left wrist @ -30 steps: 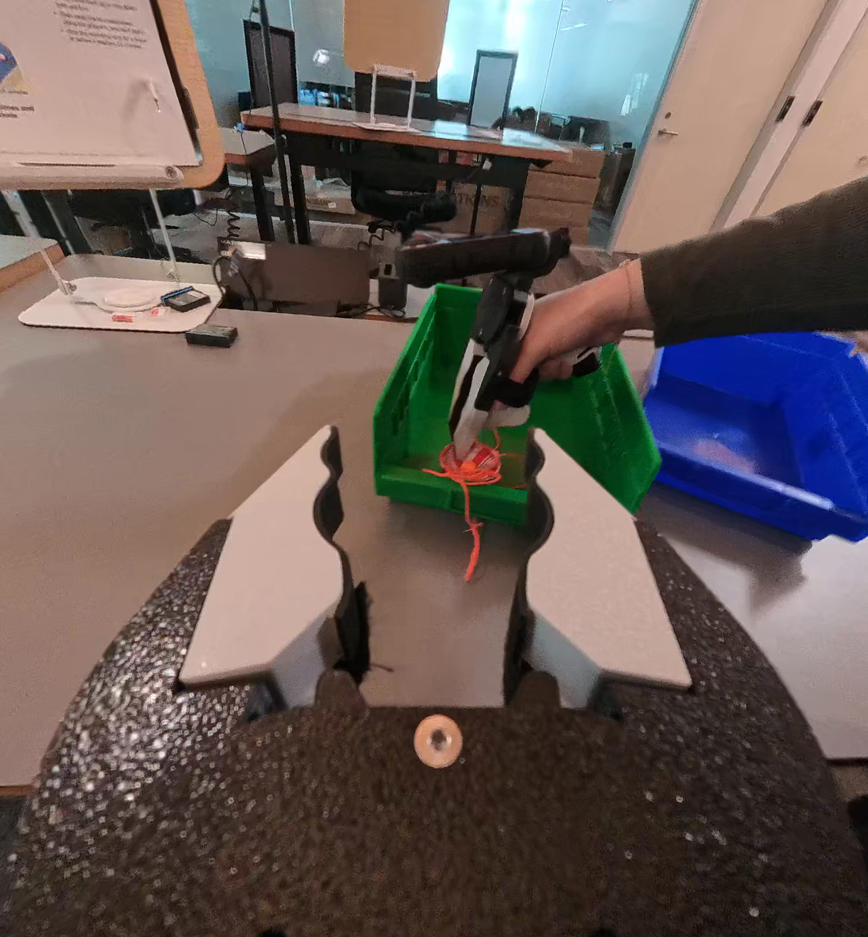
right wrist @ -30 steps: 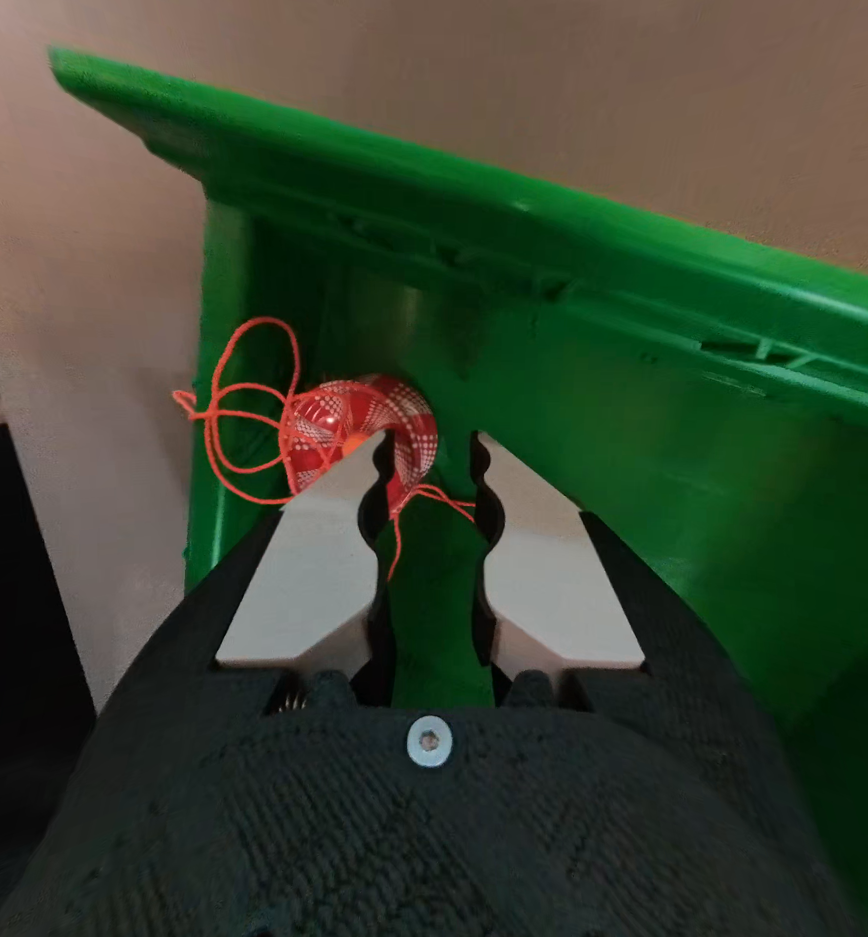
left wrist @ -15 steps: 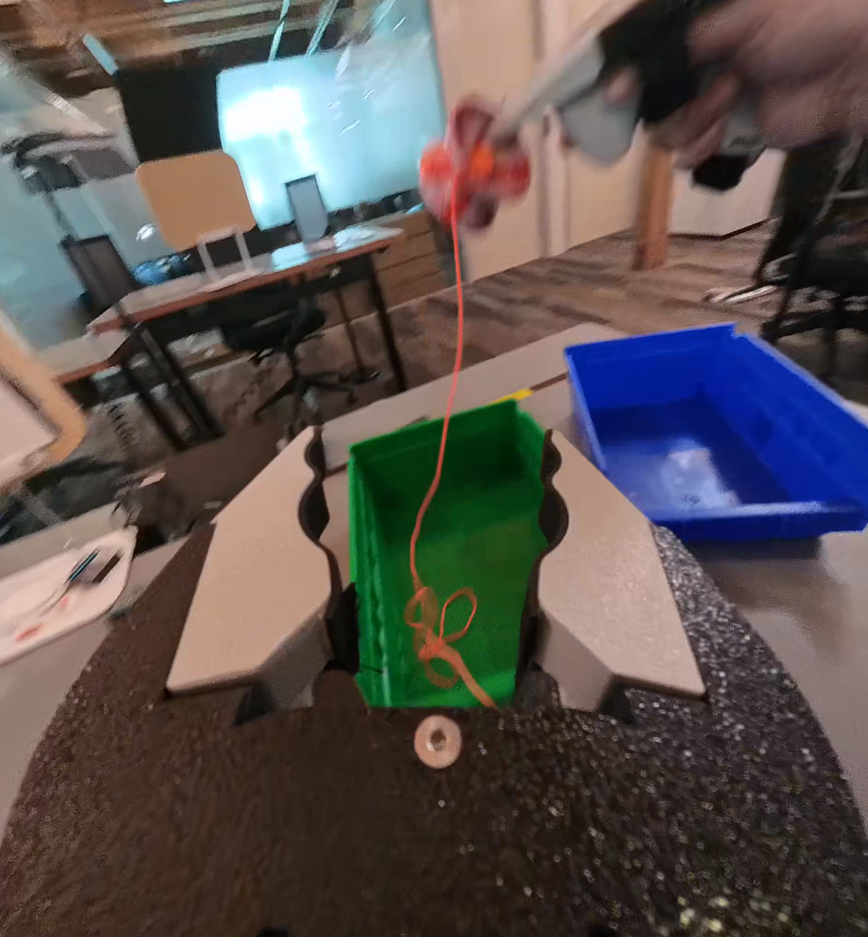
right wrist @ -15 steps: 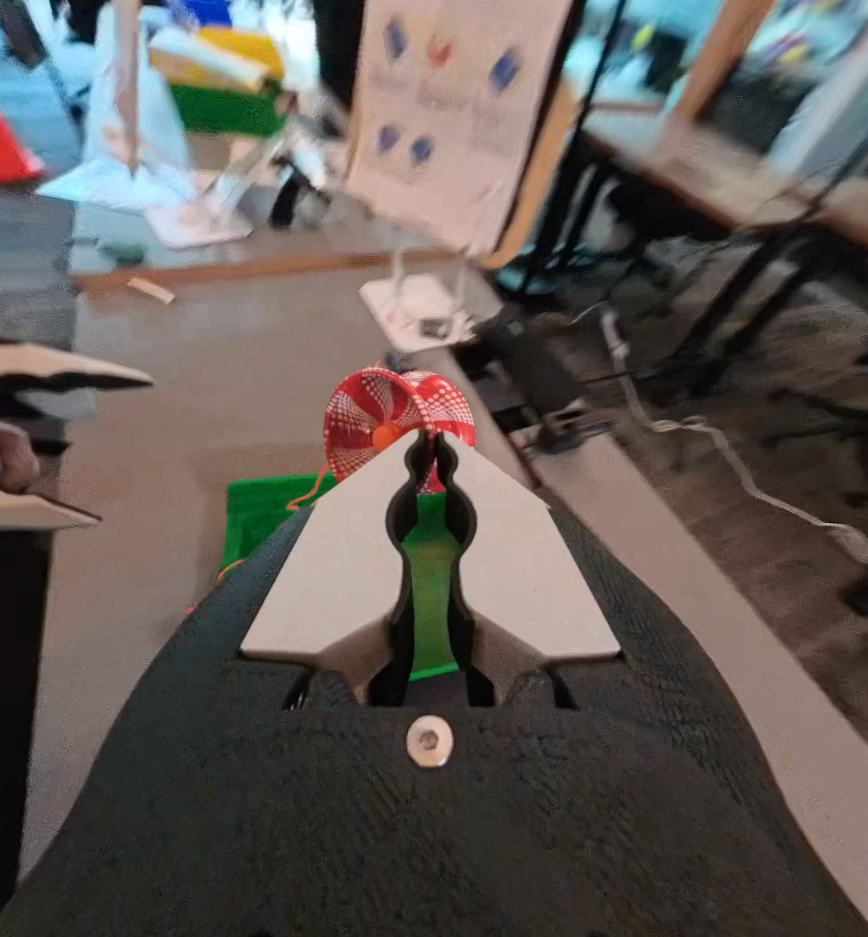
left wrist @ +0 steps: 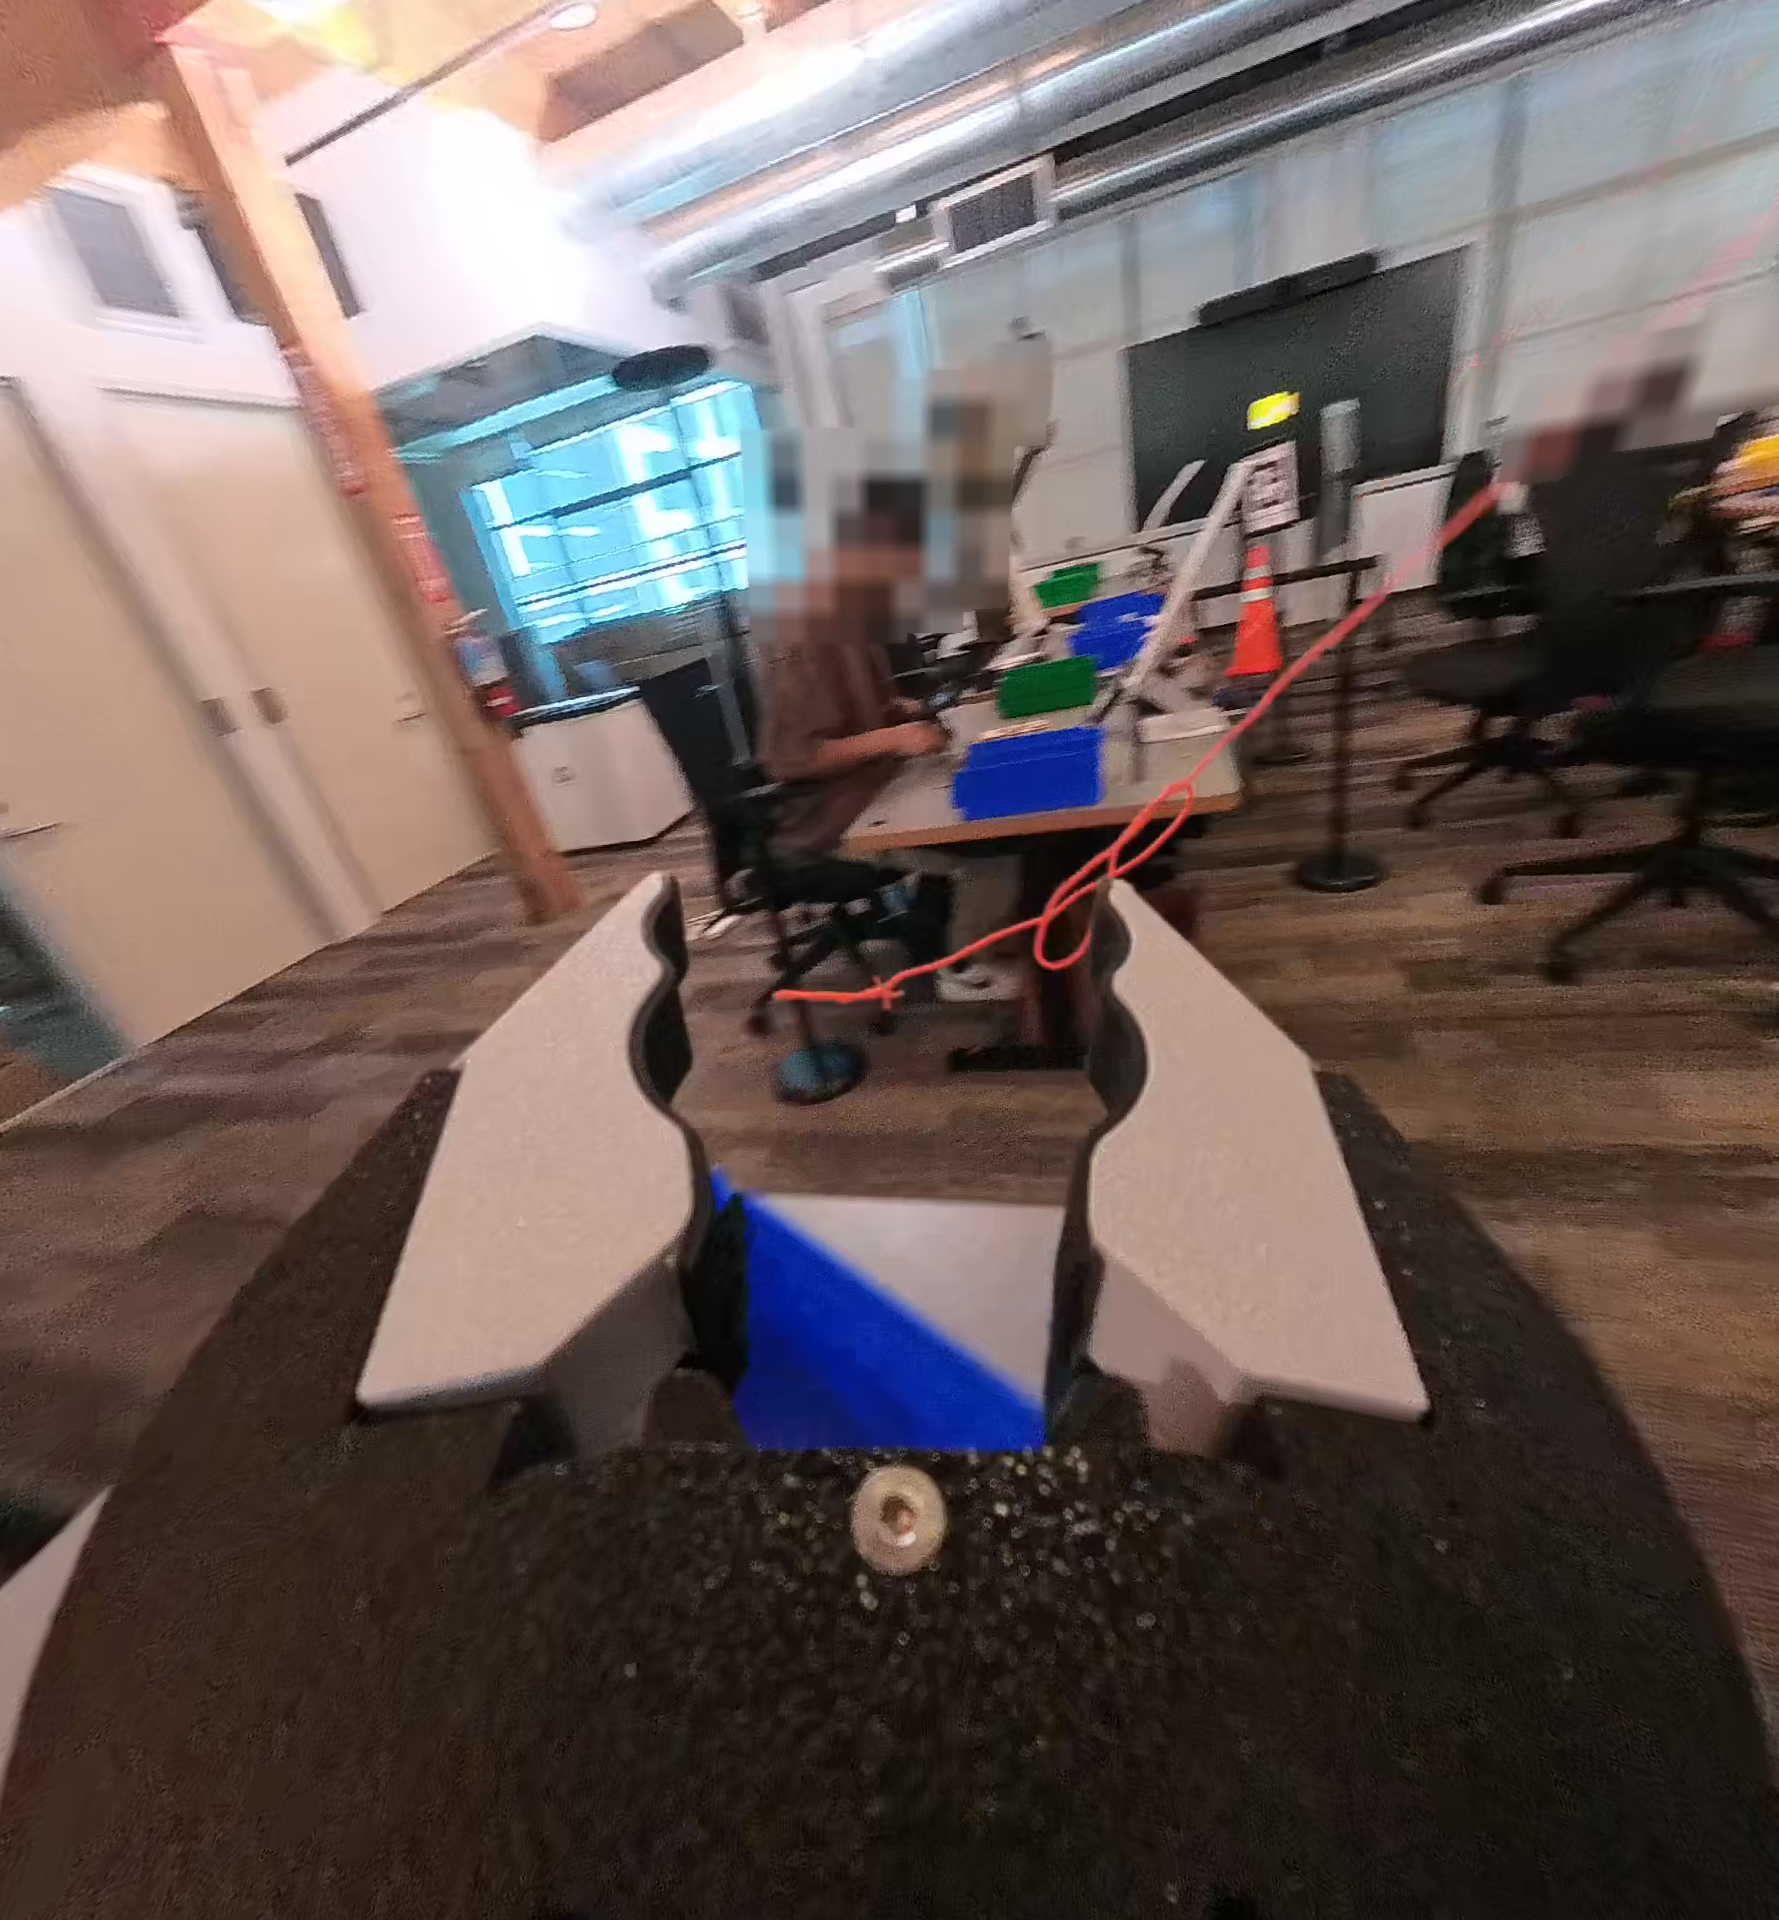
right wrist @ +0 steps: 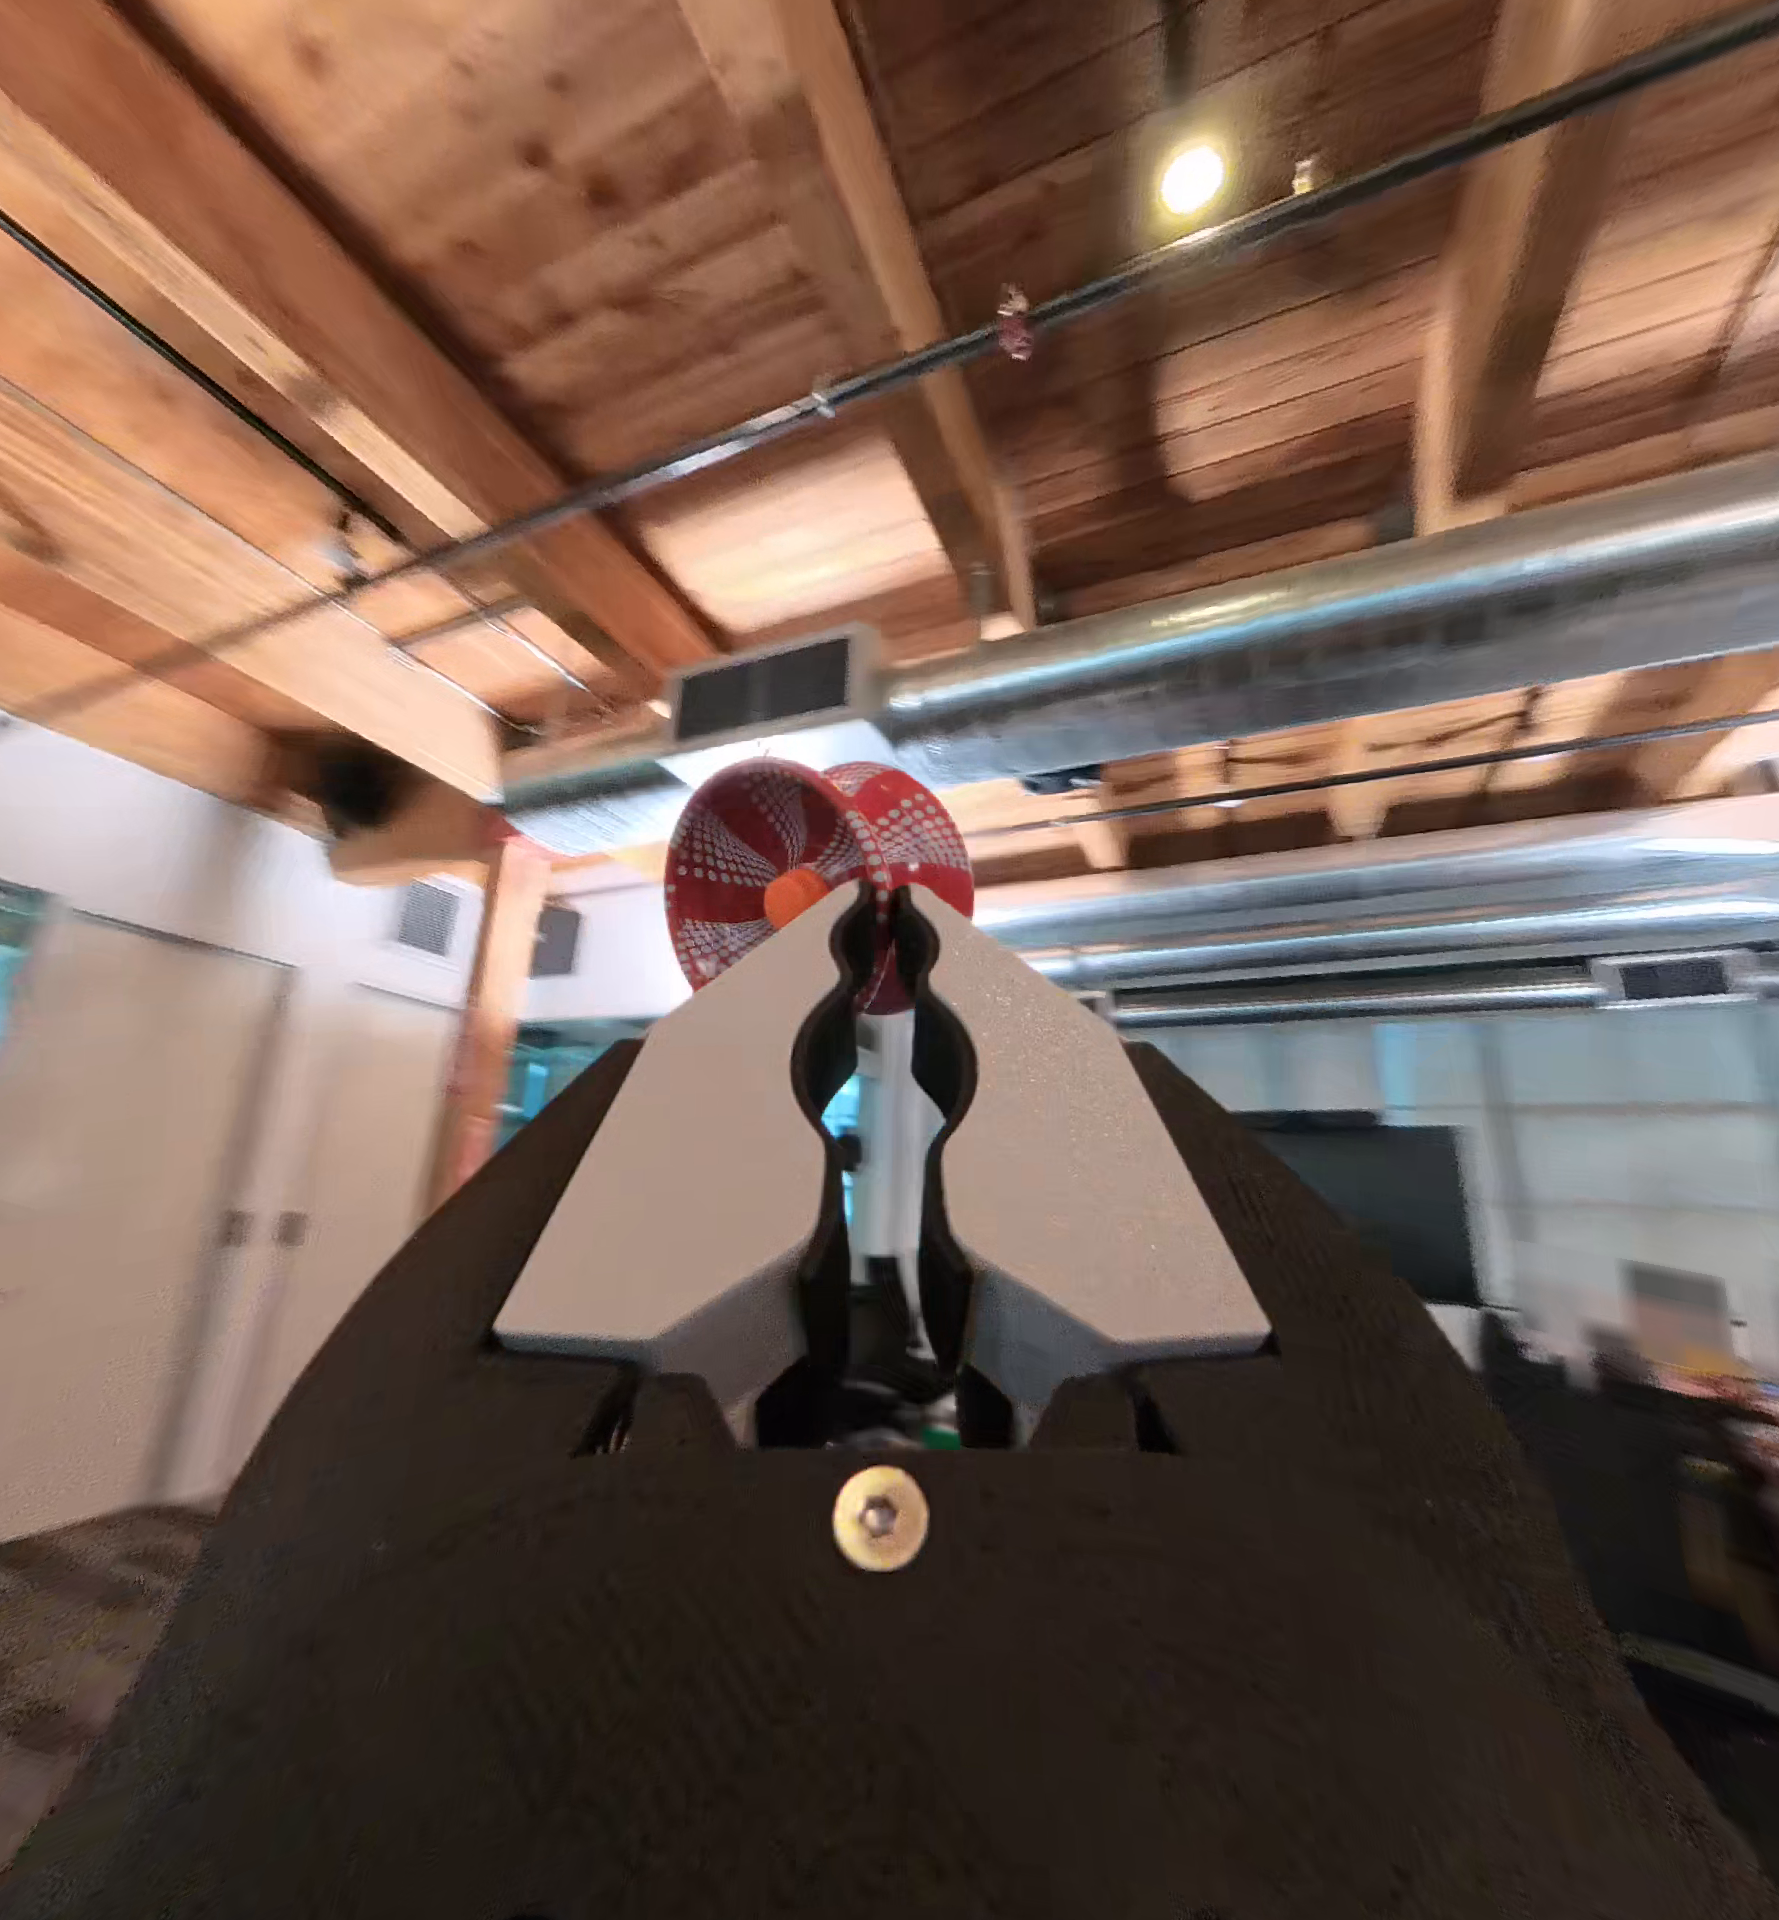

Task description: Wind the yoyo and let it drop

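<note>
In the right wrist view my right gripper (right wrist: 883, 902) is shut on the red yoyo (right wrist: 812, 883), which has white dot patterns and an orange hub. It pinches the yoyo's rim at its fingertips and points up toward the ceiling. In the left wrist view my left gripper (left wrist: 890, 904) is open and empty, level, facing the room. The orange string (left wrist: 1124, 862) hangs in the air in front of it, running from the upper right down to a looped, knotted free end between and just beyond the fingertips. The yoyo itself is out of the left view.
Below the left gripper a blue bin (left wrist: 843, 1340) and a bit of grey table (left wrist: 947, 1257) show between the fingers. Beyond are carpet, office chairs (left wrist: 1685, 707), a far table (left wrist: 1072, 769) with blue and green bins, a seated person and an orange cone (left wrist: 1257, 613). My right fingertips sit around 55 cm from my left ones.
My right gripper closed on the yoyo in the green bin and has lifted it high, tilting up to the ceiling. The left gripper has swung up and right; the string now trails in the air.
</note>
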Motion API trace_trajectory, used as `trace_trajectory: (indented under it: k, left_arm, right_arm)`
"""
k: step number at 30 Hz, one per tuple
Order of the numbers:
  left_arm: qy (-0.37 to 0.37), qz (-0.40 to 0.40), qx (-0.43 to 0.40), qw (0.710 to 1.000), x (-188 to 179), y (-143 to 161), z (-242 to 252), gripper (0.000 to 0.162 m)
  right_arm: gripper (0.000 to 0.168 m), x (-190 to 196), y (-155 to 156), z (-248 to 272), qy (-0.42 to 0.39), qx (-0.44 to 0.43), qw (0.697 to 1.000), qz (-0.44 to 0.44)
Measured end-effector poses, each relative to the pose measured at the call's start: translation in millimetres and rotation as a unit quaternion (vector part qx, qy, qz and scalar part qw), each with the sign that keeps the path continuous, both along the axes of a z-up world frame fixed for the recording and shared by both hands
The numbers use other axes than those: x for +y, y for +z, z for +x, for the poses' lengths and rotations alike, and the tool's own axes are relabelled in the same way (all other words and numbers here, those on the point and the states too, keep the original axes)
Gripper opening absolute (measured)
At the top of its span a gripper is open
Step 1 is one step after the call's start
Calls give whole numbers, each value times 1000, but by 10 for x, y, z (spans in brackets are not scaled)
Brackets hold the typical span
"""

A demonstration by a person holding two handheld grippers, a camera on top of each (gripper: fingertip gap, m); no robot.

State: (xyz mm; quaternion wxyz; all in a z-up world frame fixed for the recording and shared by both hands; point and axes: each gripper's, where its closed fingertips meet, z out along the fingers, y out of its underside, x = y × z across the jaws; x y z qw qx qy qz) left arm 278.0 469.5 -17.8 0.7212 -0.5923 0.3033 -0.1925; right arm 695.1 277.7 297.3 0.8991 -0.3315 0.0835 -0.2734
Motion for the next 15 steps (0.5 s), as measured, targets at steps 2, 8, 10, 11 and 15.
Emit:
trace_trajectory:
  k: [2, 8, 10, 11, 15]
  left_arm:
    - [-57, -7, -4, 998, 44, 22, 466, 75]
    - [-174, 5, 20, 984, 40, 60, 1754, 74]
    - [-193, 8, 23, 981, 49, 65, 2115, 74]
    - [-202, 3, 21, 979, 52, 62, 2279, 74]
    - [-240, -25, 10, 971, 42, 11, 2952, 74]
  right_arm:
    - [0, -253, -116, 196, -43, 4, 999, -24]
    - [1, -341, -452, 784, -58, 30, 993, -95]
    - [1, -254, -471, 1011, -49, 25, 991, -120]
    - [1, -195, -500, 1107, -39, 25, 989, -141]
    - [1, -47, -679, 1543, -40, 30, 980, -192]
